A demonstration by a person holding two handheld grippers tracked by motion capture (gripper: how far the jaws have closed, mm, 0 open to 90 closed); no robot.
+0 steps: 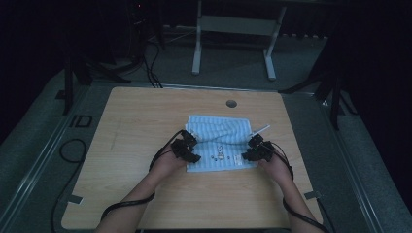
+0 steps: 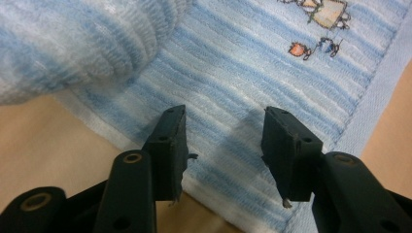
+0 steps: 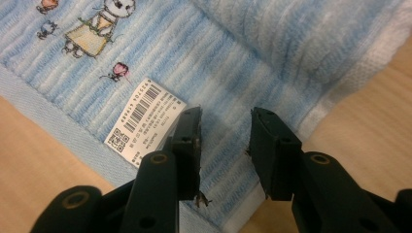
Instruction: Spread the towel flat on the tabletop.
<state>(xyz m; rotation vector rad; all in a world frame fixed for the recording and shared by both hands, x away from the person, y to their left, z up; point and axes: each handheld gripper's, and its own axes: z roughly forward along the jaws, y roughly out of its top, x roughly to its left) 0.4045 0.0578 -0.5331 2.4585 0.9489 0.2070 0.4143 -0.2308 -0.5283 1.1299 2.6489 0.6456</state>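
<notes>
Parted tongs (image 2: 224, 145) over striped towel (image 2: 252, 73)

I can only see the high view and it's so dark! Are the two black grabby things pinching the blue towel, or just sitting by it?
Observer: Not pinching. In the left gripper view, the left gripper has its jaws apart over the towel, at its edge.
Operator: And the other one?
Observer: The right gripper is open too, above the towel's corner.
Operator: What are the tiny dots on the towel?
Observer: Little stitched cartoon pictures; one is a figure in a yellow dress.
Operator: And the white speck?
Observer: A white label with a barcode, lying right beside the right gripper's jaw.
</notes>
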